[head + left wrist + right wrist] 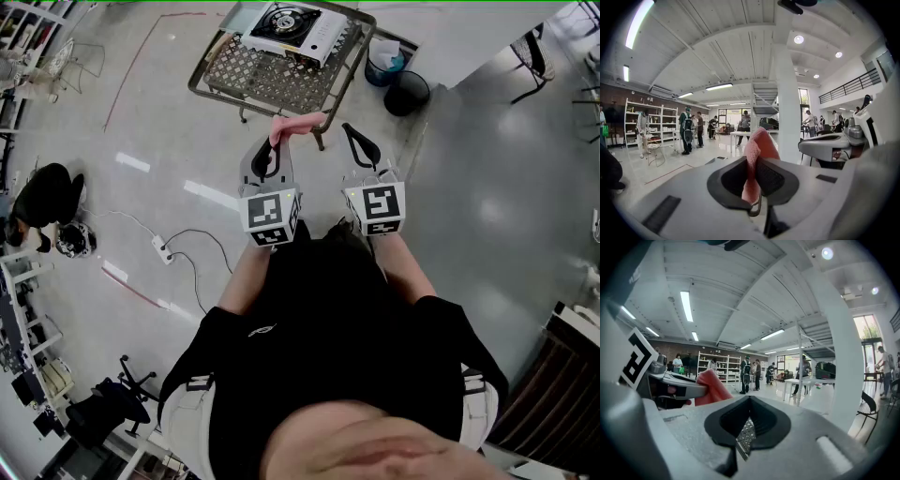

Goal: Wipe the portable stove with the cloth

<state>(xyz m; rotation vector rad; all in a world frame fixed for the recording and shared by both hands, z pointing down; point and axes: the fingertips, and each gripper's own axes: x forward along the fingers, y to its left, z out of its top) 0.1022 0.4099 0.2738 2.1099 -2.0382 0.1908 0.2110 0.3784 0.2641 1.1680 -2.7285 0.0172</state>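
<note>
The portable stove [293, 31], white with a black burner, sits at the far side of a metal mesh table [272, 70], well ahead of both grippers. My left gripper [273, 155] is shut on a pink cloth [298, 126] that sticks out past its jaws; in the left gripper view the cloth [757, 157] is pinched between the black pads. My right gripper [359, 147] is shut with nothing in it, beside the left one, and from its view the cloth [710, 387] shows at the left. Both grippers hang in the air short of the table.
A bin with a blue liner [383, 64] and a black bin [407, 93] stand right of the table. A power strip and cable [165, 250] lie on the floor at the left. A white column [789, 101] rises ahead, and several people stand by shelves [651, 126] far off.
</note>
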